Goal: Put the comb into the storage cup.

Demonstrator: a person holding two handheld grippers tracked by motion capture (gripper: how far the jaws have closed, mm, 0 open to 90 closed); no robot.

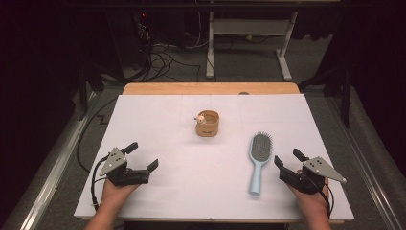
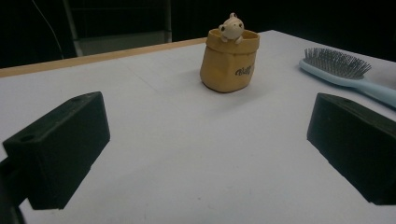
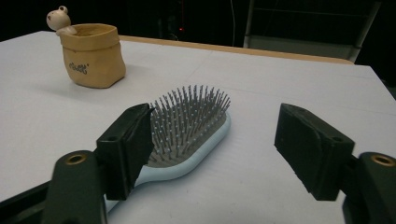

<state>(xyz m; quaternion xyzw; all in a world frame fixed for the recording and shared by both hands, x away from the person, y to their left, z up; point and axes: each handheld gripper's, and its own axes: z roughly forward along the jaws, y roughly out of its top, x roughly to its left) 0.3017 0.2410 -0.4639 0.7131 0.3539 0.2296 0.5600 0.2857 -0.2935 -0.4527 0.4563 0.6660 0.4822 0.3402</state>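
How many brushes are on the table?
1. The light blue hairbrush lies bristles up on the white table, just left of the right gripper, handle pointing toward the person.

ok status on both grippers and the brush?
Left gripper open, empty. Right gripper open beside the light blue plastic hairbrush, bristles up, untouched. Tan pouch-shaped pot stands apart.

A white sheet [image 1: 158, 115] covers a light wooden table [image 1: 210, 88], whose bare far edge shows. Grey carpet floor [image 1: 239, 67] lies beyond, dim and ringed by darkness. A white metal desk frame [image 1: 249, 33] stands far behind, right of centre. Black cables [image 1: 163, 60] tangle on the floor at far left.
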